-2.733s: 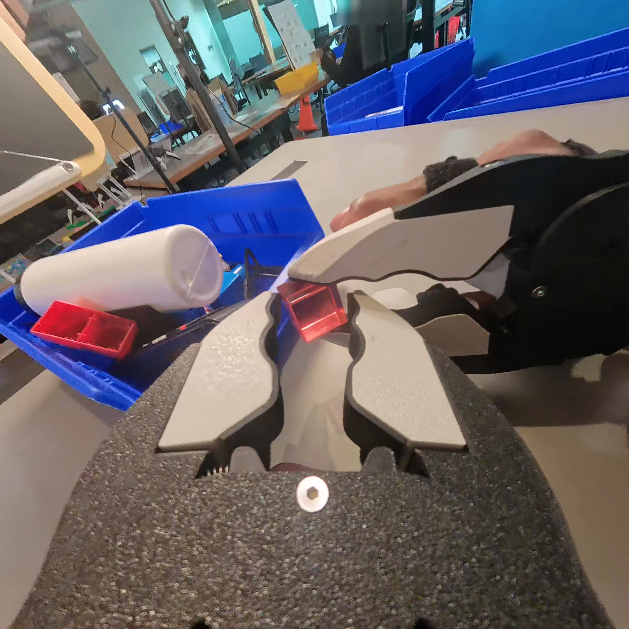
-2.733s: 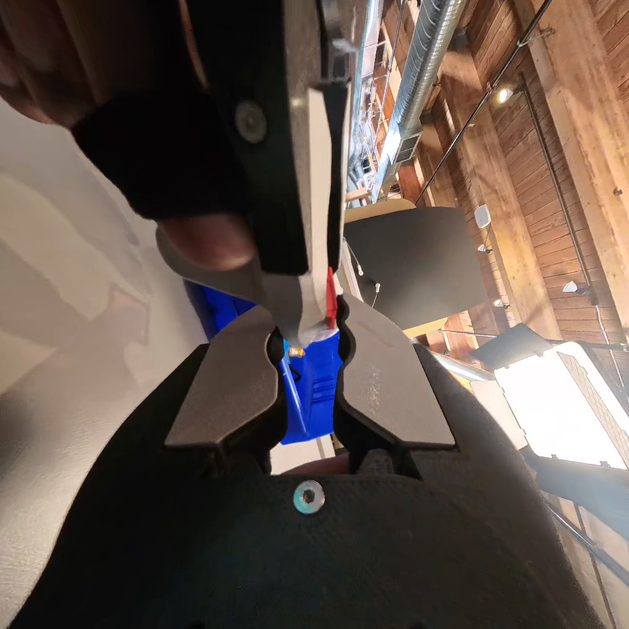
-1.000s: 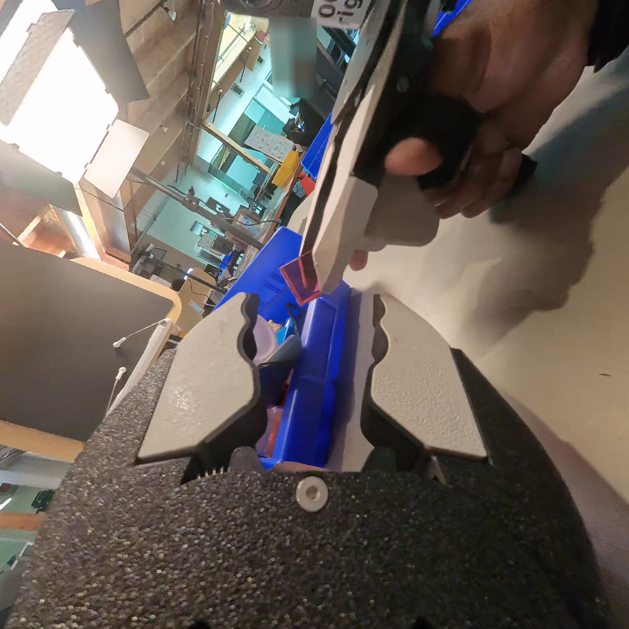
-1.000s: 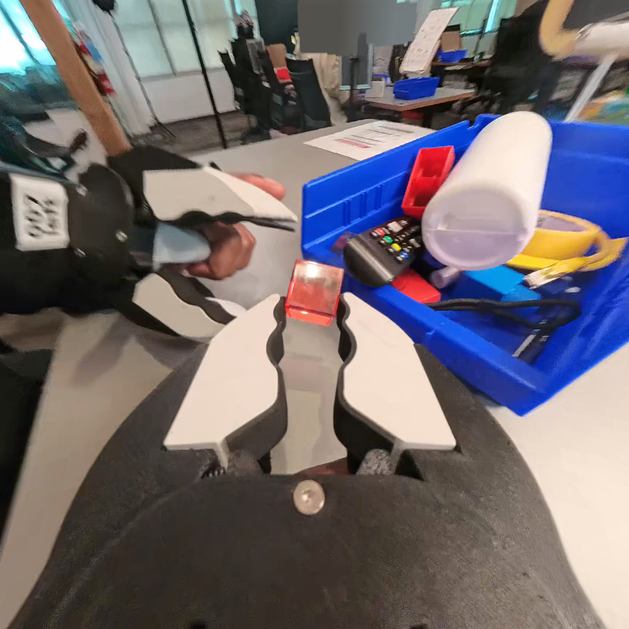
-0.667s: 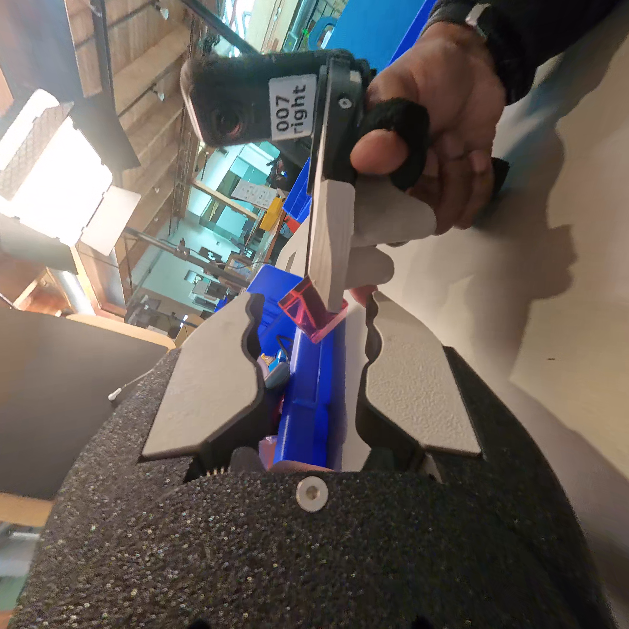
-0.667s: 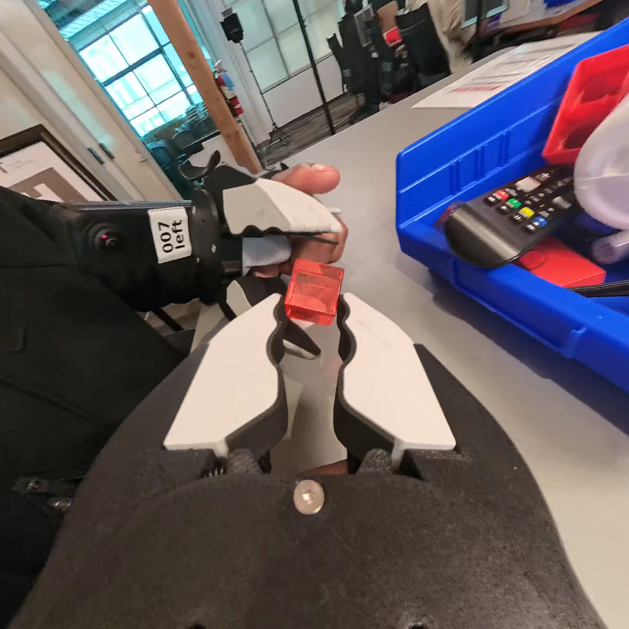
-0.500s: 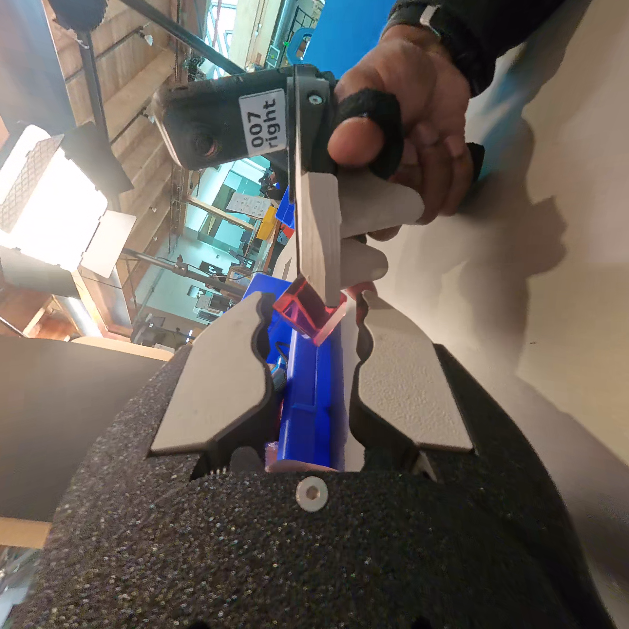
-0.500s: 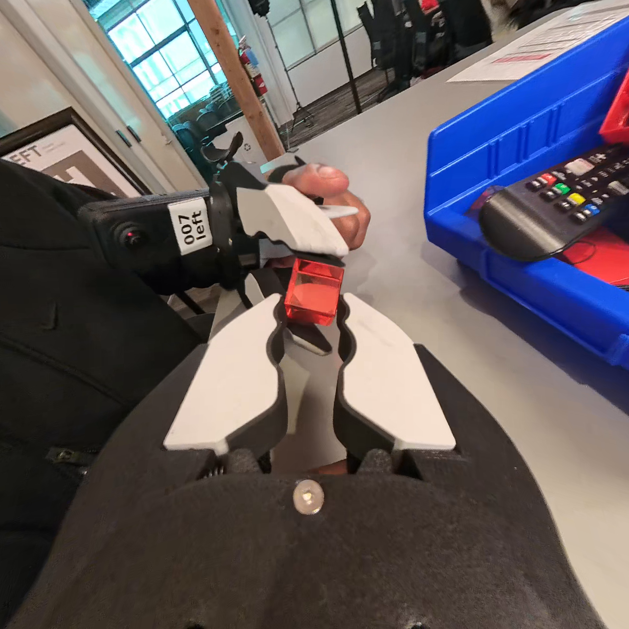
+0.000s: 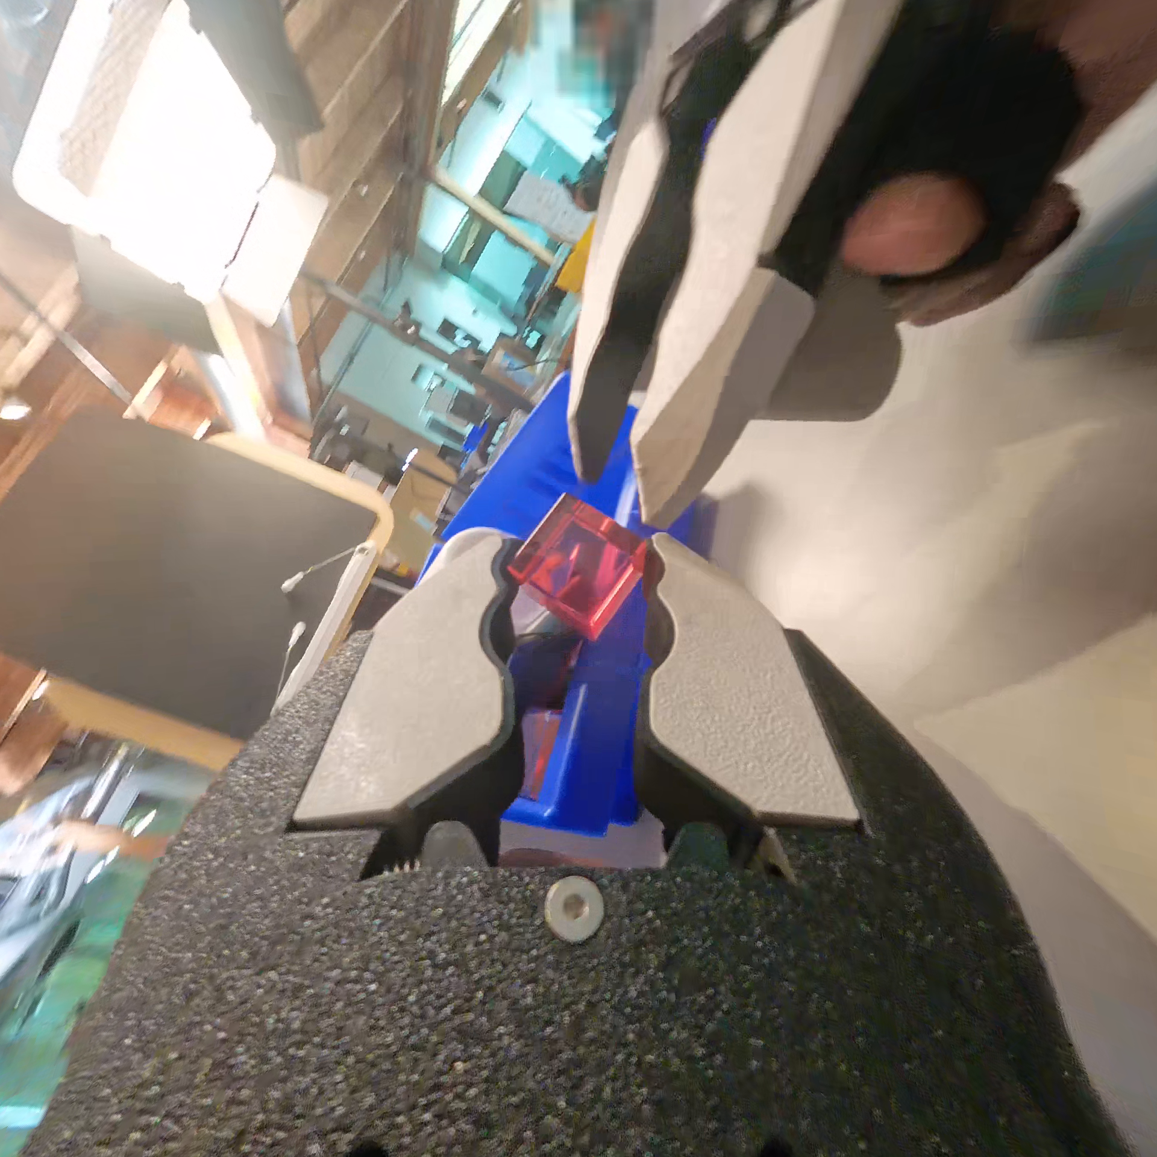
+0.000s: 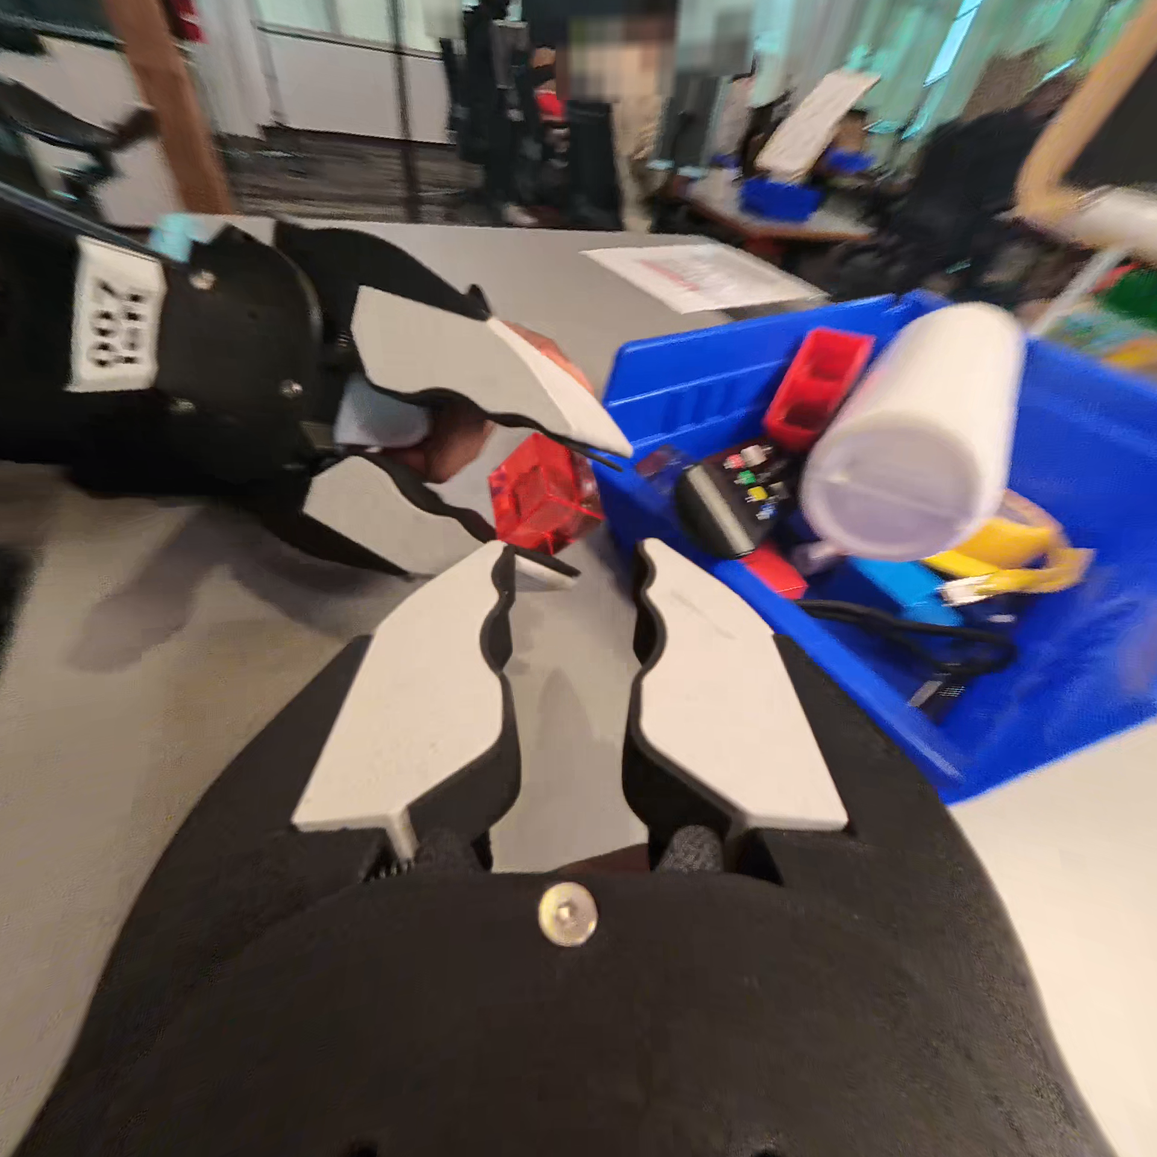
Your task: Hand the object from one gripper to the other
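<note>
Gripper, left (image 9: pixel 576 551): is pinching the red cube (image 9: pixel 577 576) at its fingertips, the cube sitting tilted between them.
Gripper, right (image 10: pixel 571 551): is standing spread and holding nothing, its tips just beside the cube (image 10: pixel 543 501).
Worktop (image 10: pixel 156 626): is lying grey beneath both grippers.
Bin (image 10: pixel 1064 676): blue, is sitting beyond on the worktop, holding a remote (image 10: pixel 726 507), a white cylinder (image 10: pixel 908 451) and a yellow cable (image 10: pixel 1014 563).

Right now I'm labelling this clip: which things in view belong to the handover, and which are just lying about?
Part of the job:
- red cube
- left gripper, shut on the cube
- right gripper, open

Lying about:
- blue bin
- remote control
- white cylinder
- yellow cable
- paper sheet
</note>
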